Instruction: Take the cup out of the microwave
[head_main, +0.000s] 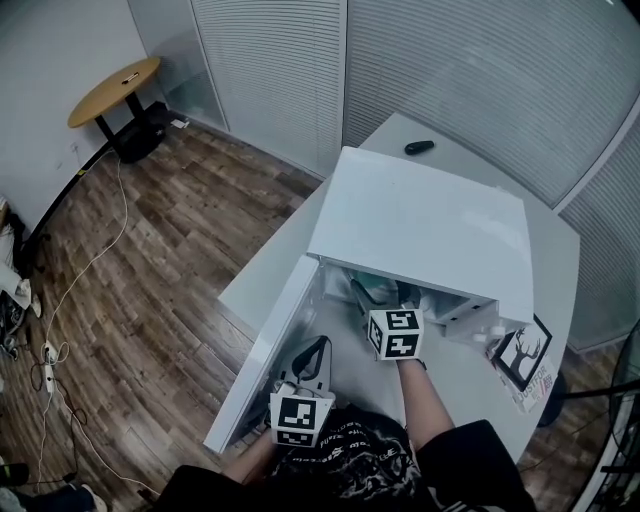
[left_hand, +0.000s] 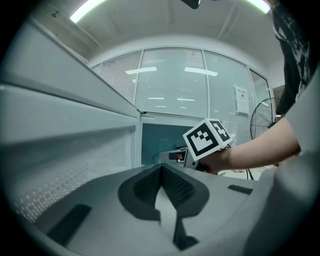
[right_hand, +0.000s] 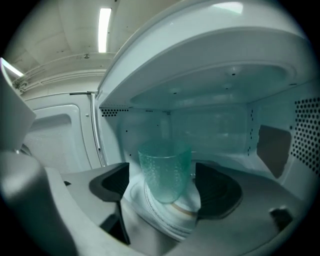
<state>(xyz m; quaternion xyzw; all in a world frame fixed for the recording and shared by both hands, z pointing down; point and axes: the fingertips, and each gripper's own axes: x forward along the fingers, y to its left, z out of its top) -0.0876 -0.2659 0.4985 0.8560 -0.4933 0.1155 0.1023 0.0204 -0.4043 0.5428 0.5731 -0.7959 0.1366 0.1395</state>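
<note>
White boxy microwave (head_main: 420, 220) with its door (head_main: 262, 350) swung wide open to the left. The cup (right_hand: 165, 167) is inside the cavity. It's a see-through green tumbler with a pebbly, bumpy surface, tapering a bit toward the base. It's standing upright on a round white plate (right_hand: 170, 220) with thin bands round the rim. The cavity walls are smooth and glossy, with a patch of tiny perforations on the right side.

The right gripper (right_hand: 165, 192) is spread wide with the cup sitting between its dark ribbed pads, and there's a gap on each side, so it's not squeezing anything. The left gripper (left_hand: 161, 185) is pinched closed on nothing, just hanging by the door's dotted mesh panel.
</note>
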